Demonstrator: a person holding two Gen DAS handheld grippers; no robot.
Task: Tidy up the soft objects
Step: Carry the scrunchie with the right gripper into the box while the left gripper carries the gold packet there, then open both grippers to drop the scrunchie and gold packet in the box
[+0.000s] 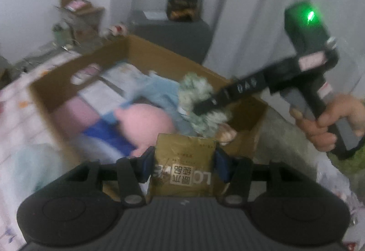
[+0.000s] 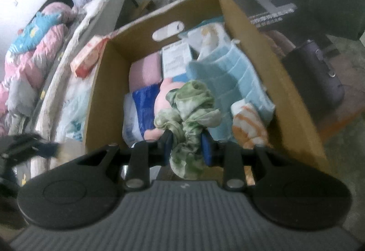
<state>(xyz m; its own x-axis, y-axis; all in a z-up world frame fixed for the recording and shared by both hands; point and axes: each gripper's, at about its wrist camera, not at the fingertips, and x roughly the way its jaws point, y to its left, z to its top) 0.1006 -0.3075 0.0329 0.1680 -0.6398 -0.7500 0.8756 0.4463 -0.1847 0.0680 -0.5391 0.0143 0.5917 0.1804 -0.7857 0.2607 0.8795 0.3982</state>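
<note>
Both grippers tilt down over the open brown cardboard box (image 2: 262,50): right gripper (image 2: 186,145) clamps a crumpled green tie-dye cloth (image 2: 189,109), left gripper (image 1: 183,163) pinches a flat gold foil packet (image 1: 184,166).

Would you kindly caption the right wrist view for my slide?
Right gripper carries a green cloth over the filled cardboard box.

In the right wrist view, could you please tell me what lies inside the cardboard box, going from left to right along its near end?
Blue-and-white packet → pink plush → green tie-dye cloth, clamped in the right tongs → orange-and-white cloth.
</note>
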